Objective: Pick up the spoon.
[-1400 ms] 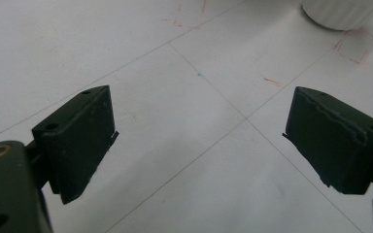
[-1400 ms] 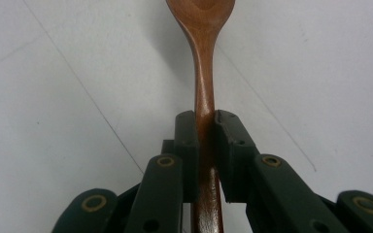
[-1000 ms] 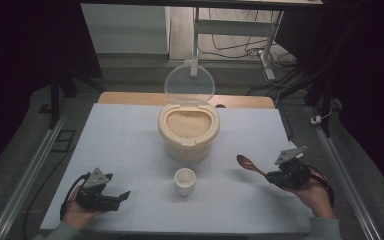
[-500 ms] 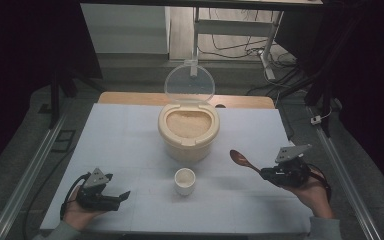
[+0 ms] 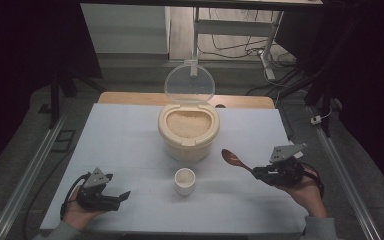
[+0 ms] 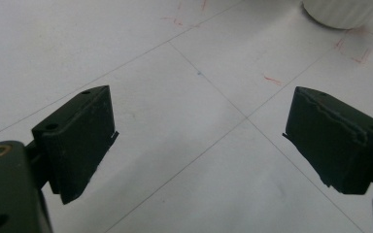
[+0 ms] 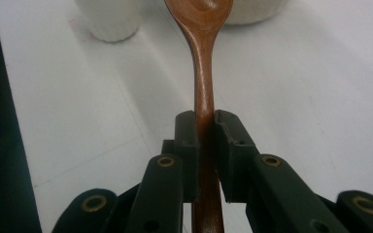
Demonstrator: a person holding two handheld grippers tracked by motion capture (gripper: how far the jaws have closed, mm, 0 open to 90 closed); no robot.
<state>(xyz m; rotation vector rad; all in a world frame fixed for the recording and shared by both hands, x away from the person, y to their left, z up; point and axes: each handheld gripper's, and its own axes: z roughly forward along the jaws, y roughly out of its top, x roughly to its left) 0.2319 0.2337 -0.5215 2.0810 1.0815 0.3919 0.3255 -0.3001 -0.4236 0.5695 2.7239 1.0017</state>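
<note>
We hold a wooden spoon (image 5: 236,159) in the right tongs (image 5: 258,172), whose jaws are clamped on its handle, as the right gripper view shows with the handle (image 7: 205,121) pinched between the two black pads. The spoon's long axis runs from the tongs up and to the left in the high view, bowl end leading, and it points toward the cream rice container (image 5: 188,131), which stands near the middle of the desk (image 5: 120,135) with its clear lid (image 5: 189,83) hinged upright at the back. The container is filled with pale grains close to its rim. In front of it, between our two hands, stands a small white cup (image 5: 185,180); we cannot tell whether anything is in it. The right hand is clearly nearer to both vessels along the spoon's line, so we judge the coming move to be a dip into the grains. The left tongs (image 5: 121,197) rest low at the near left with jaws apart, nothing between them
</note>
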